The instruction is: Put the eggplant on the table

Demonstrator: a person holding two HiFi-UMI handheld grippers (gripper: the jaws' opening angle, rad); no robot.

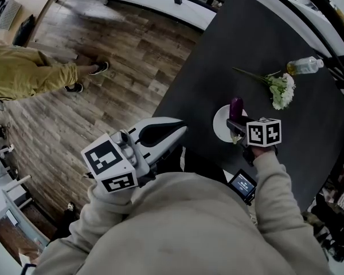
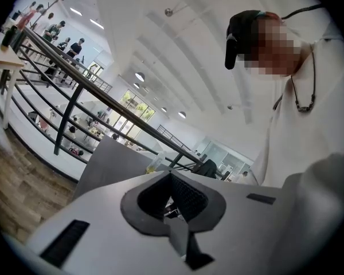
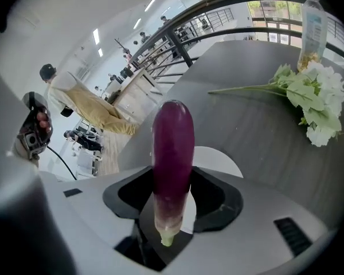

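Note:
The purple eggplant (image 1: 236, 107) (image 3: 173, 148) stands up out of my right gripper (image 1: 237, 125) (image 3: 172, 211), which is shut on its pale stem end. It hangs just over a small white plate (image 1: 221, 126) (image 3: 219, 159) on the dark grey table (image 1: 229, 50) (image 3: 264, 142). Whether the eggplant touches the plate I cannot tell. My left gripper (image 1: 179, 132) (image 2: 173, 204) is held close to my chest off the table's left edge, tilted up toward the ceiling, jaws shut with nothing between them.
A bunch of white flowers (image 1: 281, 89) (image 3: 315, 102) and a lying plastic bottle (image 1: 304, 66) (image 3: 312, 27) are beyond the plate. A small screen device (image 1: 242, 185) hangs below my right arm. A person in yellow trousers (image 1: 34, 73) stands on the wooden floor at left.

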